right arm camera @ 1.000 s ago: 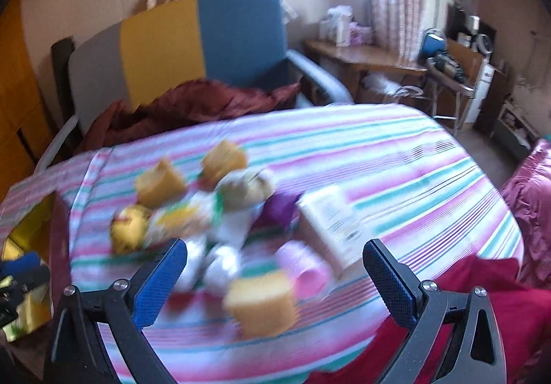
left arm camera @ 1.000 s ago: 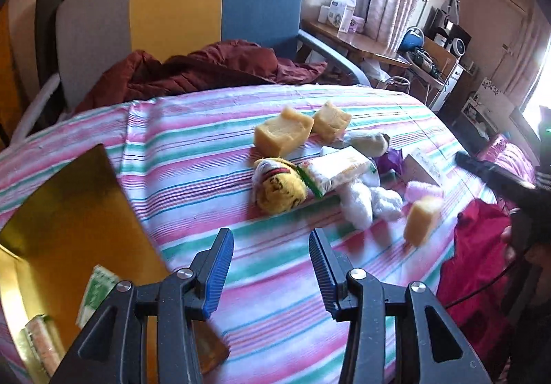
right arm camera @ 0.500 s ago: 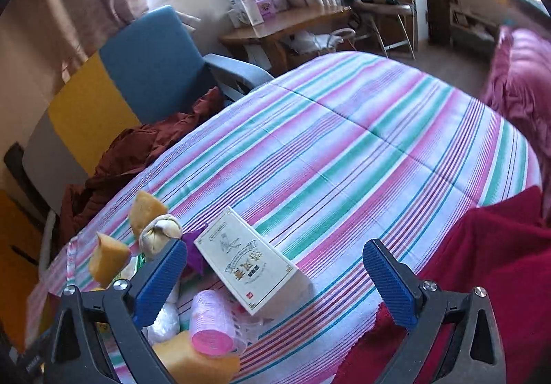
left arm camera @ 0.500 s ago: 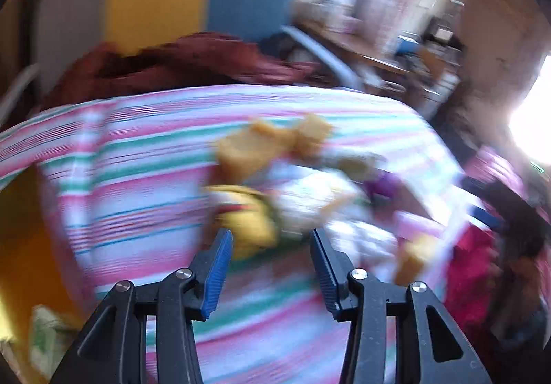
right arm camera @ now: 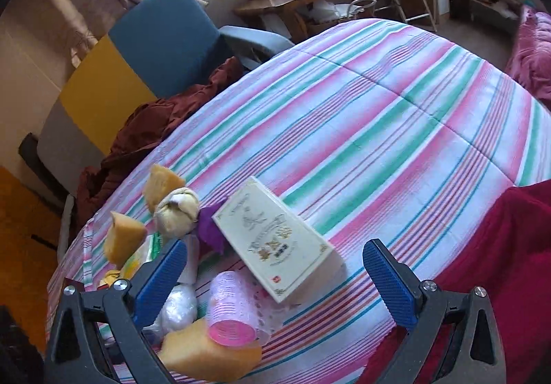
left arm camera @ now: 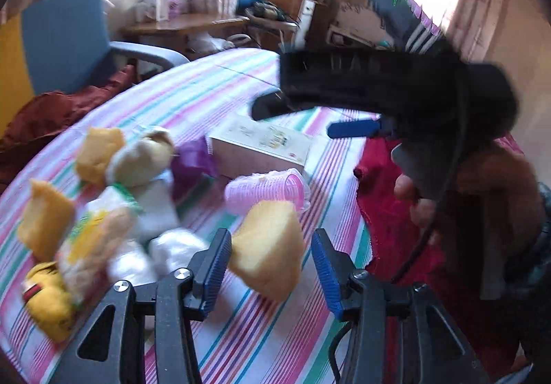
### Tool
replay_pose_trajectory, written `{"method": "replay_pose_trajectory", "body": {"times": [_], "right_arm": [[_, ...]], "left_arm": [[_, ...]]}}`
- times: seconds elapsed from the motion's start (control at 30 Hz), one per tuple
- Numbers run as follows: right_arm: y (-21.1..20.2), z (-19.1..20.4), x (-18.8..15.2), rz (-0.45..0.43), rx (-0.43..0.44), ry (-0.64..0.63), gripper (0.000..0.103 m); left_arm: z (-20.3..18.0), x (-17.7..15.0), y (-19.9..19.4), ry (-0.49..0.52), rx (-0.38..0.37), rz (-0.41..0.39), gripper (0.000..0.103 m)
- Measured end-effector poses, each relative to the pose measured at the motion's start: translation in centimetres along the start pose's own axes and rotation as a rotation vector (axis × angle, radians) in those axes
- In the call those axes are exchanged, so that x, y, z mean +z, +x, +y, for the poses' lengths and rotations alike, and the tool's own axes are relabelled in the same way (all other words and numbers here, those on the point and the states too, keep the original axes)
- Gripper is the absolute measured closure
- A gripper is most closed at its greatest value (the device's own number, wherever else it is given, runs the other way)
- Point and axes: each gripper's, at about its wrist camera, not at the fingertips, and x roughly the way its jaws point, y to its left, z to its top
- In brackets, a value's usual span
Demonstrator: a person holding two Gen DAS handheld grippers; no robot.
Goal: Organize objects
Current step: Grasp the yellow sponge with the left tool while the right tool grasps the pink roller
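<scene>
Left wrist view: left gripper [left arm camera: 267, 261] spread around yellow sponge block [left arm camera: 267, 251], apparently not touching it, on striped tablecloth [right arm camera: 361, 115]. Right gripper [right arm camera: 275, 275] spread wide above white box [right arm camera: 275, 239], beside pink hair roller [right arm camera: 230, 315].

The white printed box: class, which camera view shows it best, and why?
The right wrist view: the white printed box lies sharp with its whole top and gold lettering visible. The left wrist view shows it farther off, blurred, partly hidden behind the pink roller.

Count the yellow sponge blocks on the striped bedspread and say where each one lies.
3. One yellow sponge block lies between the left gripper's open fingers; two more flank the beige plush toy. The pile may hide others.
</scene>
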Motion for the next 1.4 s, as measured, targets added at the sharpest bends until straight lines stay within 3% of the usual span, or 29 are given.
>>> {"method": "replay_pose_trajectory", "body": {"times": [0.1, 0.2, 0.33, 0.47, 0.5, 0.67, 0.87, 1.0, 1.17, 1.23, 1.4], "right_arm": [[-0.2, 0.2, 0.0, -0.005, 0.012, -0.014, 0.000], [-0.3, 0.2, 0.1, -0.007, 0.029, -0.011, 0.000], [-1.0, 1.0, -0.1, -0.025, 0.068, -0.042, 0.002], [-1.5, 2.1, -0.5, -0.002, 0.174, -0.083, 0.007], [-1.3, 2.5, -0.8, 0.031, 0.227, -0.096, 0.007], [0.8, 5.3, -2.6, 0.201, 0.326, -0.191, 0.007], [2.3, 7.3, -4.4, 0.271, 0.300, -0.279, 0.013], [3.1, 6.2, -3.8, 0.254, 0.232, -0.236, 0.013], [2.2, 3.8, -2.7, 0.212, 0.280, -0.080, 0.010], [1.7, 3.0, -2.2, 0.188, 0.318, -0.029, 0.005], [1.3, 2.4, -1.8, 0.170, 0.343, 0.009, 0.005]], "left_arm": [[-0.1, 0.3, 0.3, -0.019, 0.003, -0.018, 0.053], [0.1, -0.1, -0.4, -0.018, -0.002, -0.041, 0.074], [0.6, -1.7, -1.8, -0.042, -0.006, -0.044, 0.084], [0.1, -4.0, -3.8, -0.057, 0.006, -0.053, 0.088], [0.2, -4.8, -4.2, -0.079, 0.006, -0.045, 0.089], [0.5, -6.7, -4.5, -0.130, 0.033, -0.021, 0.089], [0.6, -7.4, -5.1, -0.165, 0.053, -0.017, 0.089], [0.8, -7.6, -5.8, -0.184, 0.067, -0.020, 0.080], [0.7, -5.9, -6.7, -0.170, 0.072, -0.055, 0.067], [0.5, -4.4, -6.6, -0.155, 0.069, -0.067, 0.059], [1.0, -0.8, -4.2, -0.168, 0.048, -0.051, 0.043]]}}
